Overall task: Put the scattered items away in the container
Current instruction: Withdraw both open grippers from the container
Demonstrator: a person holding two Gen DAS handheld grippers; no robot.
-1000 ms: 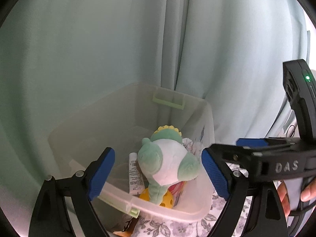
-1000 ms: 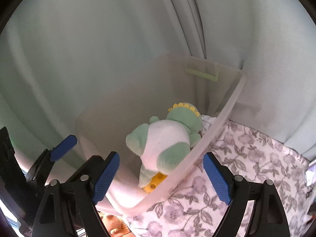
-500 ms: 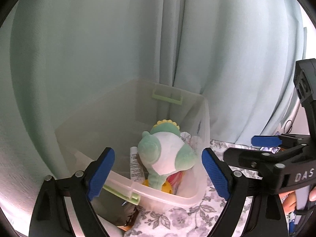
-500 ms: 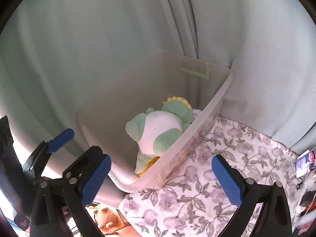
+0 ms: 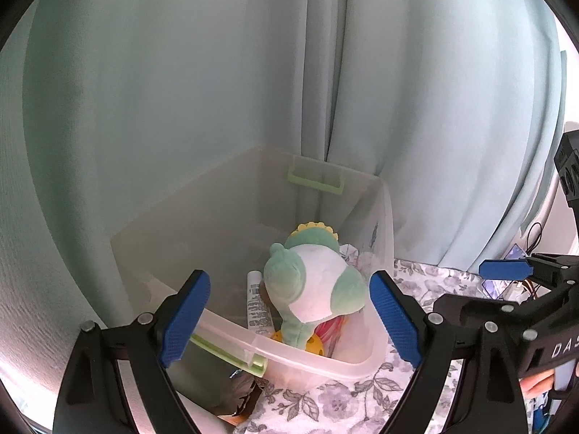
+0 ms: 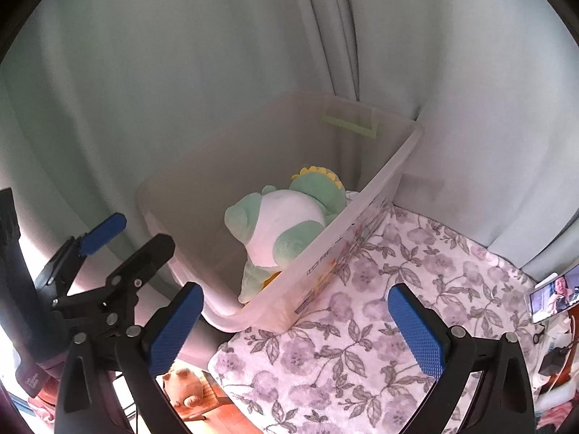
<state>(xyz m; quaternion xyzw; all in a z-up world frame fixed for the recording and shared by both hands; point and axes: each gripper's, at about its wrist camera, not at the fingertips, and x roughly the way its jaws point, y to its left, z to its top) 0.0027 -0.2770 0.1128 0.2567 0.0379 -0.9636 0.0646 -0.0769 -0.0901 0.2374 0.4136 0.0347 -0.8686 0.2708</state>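
Observation:
A clear plastic bin (image 5: pixel 385 217) (image 6: pixel 401 166) stands on a floral cloth against the curtain. Inside lie a green and white plush dinosaur (image 5: pixel 315 285) (image 6: pixel 282 220), a white tube (image 5: pixel 257 307) and a yellow ball (image 5: pixel 313 343). My left gripper (image 5: pixel 289 318) is open and empty, hovering above the bin's near rim. My right gripper (image 6: pixel 296 329) is open and empty, above the bin's near corner and the cloth. The right gripper also shows at the right edge of the left wrist view (image 5: pixel 506 271), and the left gripper at the left of the right wrist view (image 6: pixel 101 235).
The floral cloth (image 6: pixel 380 307) covers the surface to the right of the bin. A pale green curtain (image 5: pixel 253 72) hangs close behind. A phone with a lit screen (image 6: pixel 553 296) stands at the far right. A small brown toy (image 6: pixel 184 387) lies below the cloth's edge.
Both grippers have drawn back and up from the bin, so more of the bin and the cloth shows. The plush dinosaur stays in the bin.

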